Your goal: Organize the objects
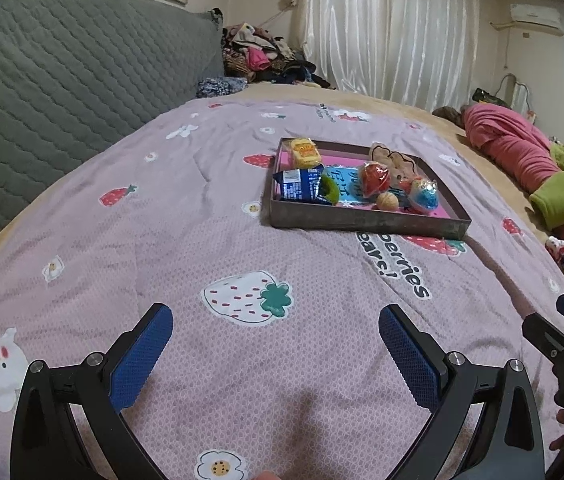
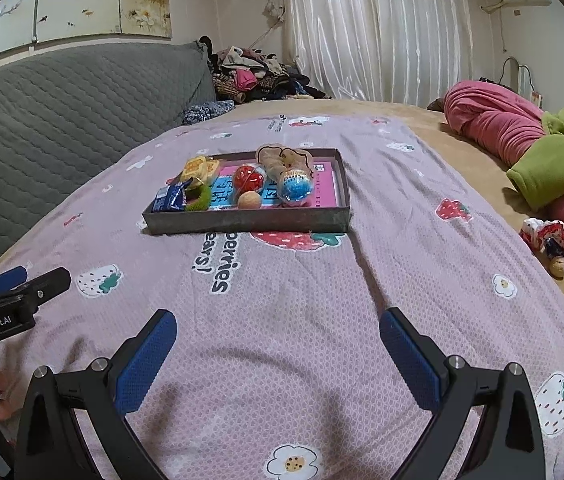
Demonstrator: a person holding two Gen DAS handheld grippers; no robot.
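Note:
A shallow dark tray (image 1: 365, 222) (image 2: 250, 222) lies on the pink strawberry-print bedspread (image 1: 202, 240) (image 2: 361, 272). In it are a blue snack packet (image 1: 299, 185) (image 2: 170, 197), a yellow snack pack (image 1: 303, 151) (image 2: 196, 168), a green fuzzy piece (image 1: 331, 190) (image 2: 200, 200), a red ball (image 1: 375, 178) (image 2: 249, 178), a blue ball (image 1: 425, 196) (image 2: 295, 188), a small tan ball (image 1: 387, 201) (image 2: 250, 199) and a beige plush toy (image 1: 395, 160) (image 2: 282, 158). My left gripper (image 1: 276, 324) is open and empty above the bedspread, well short of the tray. My right gripper (image 2: 278, 328) is open and empty too.
A grey quilted headboard (image 1: 62, 80) (image 2: 62, 96) stands on the left. Pink and green bedding (image 1: 529, 156) (image 2: 521, 140) lies at the right. A small doll (image 1: 563, 254) (image 2: 549, 244) lies near the bed's right edge. A clothes pile (image 1: 262, 56) (image 2: 250, 72) sits at the back.

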